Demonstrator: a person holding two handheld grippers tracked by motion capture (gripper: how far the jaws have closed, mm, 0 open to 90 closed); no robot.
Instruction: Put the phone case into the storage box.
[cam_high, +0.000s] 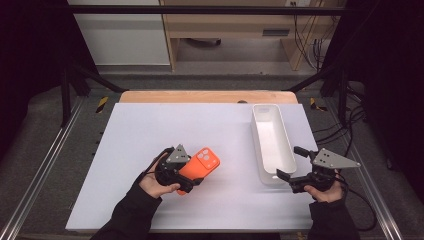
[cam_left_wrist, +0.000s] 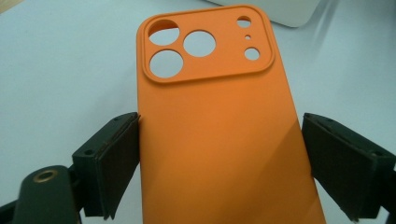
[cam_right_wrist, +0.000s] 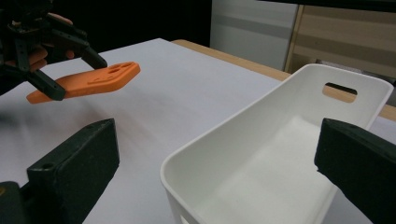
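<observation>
While the left tongs (cam_high: 192, 176) hold one orange silicone phone case (cam_high: 201, 164) at centre frame, the right tongs (cam_high: 289, 163) gape wide beside one empty white plastic bin (cam_high: 270, 137).

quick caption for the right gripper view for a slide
Open right gripper straddles the near end of the white bin; beyond, the left gripper holds an orange phone case above the table.

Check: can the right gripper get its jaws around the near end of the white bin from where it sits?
Probably yes. The right gripper is open, its jaws standing on either side of the white bin at its near end wall, with nothing between them. The orange phone case is off to the side in the left gripper.
</observation>
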